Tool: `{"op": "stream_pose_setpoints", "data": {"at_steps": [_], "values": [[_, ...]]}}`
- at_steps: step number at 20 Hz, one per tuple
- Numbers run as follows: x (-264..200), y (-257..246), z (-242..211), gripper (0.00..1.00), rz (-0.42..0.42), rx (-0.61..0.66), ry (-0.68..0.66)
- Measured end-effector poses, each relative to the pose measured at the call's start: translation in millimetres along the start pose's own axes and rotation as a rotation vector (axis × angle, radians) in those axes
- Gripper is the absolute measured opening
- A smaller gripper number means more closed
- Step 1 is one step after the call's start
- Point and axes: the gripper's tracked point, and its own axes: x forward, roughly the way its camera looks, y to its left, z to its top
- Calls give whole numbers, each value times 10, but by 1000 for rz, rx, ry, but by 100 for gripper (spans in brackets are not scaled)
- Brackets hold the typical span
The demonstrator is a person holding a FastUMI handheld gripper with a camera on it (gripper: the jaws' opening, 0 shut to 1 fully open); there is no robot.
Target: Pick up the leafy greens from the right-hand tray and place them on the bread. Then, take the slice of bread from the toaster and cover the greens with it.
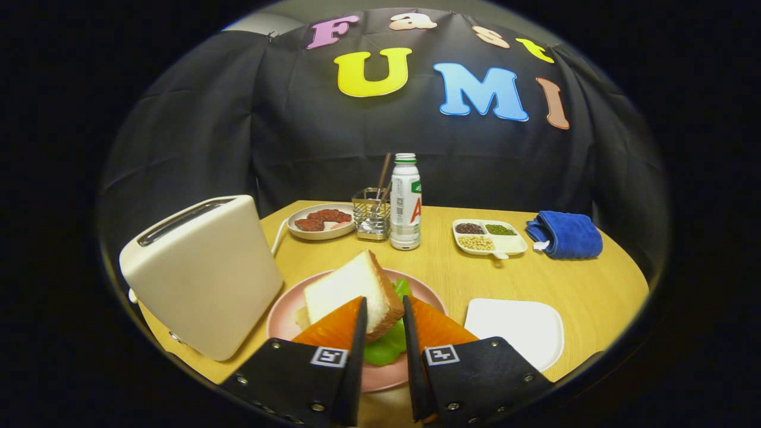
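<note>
The slice of bread (351, 291) stands tilted between the fingers of the gripper (383, 309), which look clamped on its lower end, its flat face turned toward the toaster (205, 273). Directly below it the leafy greens (386, 348) lie on the pink plate (285, 315), lower bread (302, 318) peeking out

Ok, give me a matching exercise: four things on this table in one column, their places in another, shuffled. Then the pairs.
Things:
1. bread slice
2. toaster
3. blue cloth
4. bottle

Places:
A. far side, beside the cutlery holder
B. left of the pink plate
C. between the fingers of the gripper, tilted above the greens
D. right of the divided dish

Pairs: 1-C, 2-B, 3-D, 4-A
</note>
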Motion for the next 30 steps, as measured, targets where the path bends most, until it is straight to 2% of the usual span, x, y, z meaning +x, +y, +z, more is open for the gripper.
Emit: {"op": "stream_pose_setpoints", "data": {"at_steps": [3, 7, 12, 22, 26, 30], "values": [[27, -28, -36, 36, 7, 9, 2], [-9, -184, -5, 39, -35, -16, -22], [-248, -392, 246, 39, -34, 0, -124], [-844, -1469, 683, 39, -150, -11, -327], [-856, -1827, 738, 39, -136, 28, -345], [-925, -2336, 767, 39, -182, 17, -376]]}}
